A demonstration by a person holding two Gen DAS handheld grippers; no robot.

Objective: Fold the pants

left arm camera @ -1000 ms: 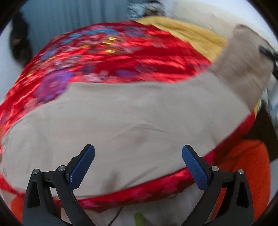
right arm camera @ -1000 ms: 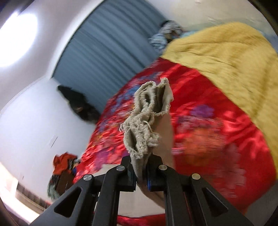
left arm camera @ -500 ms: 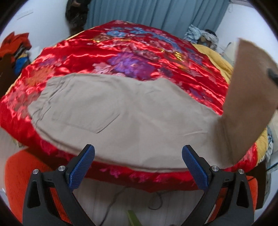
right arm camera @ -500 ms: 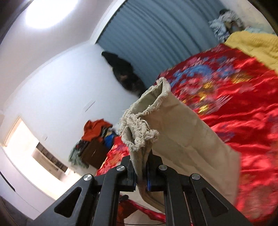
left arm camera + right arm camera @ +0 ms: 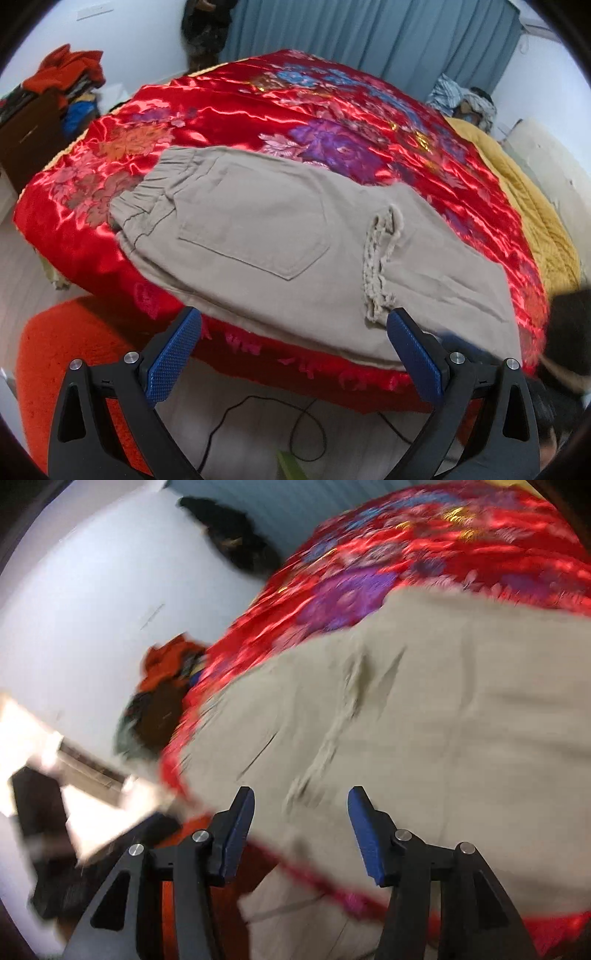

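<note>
the pants [image 5: 258, 229] lie folded once, cuffs mid-frame. the right gripper [image 5: 301, 827] is opening, seemingly empty in the blur; left gripper [image 5: 293, 354] wide, empty. next, fold them again.

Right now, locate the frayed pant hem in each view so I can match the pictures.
Left wrist view: the hem lies right of centre on the folded pants, just beyond the right fingertip.
Right wrist view: blurred; a frayed-looking ridge above the opening jaws may be the hem, but I cannot tell. Nothing sits between the pads.
Shared landmark: the purple flower on the red quilt, beyond the pants.
</note>
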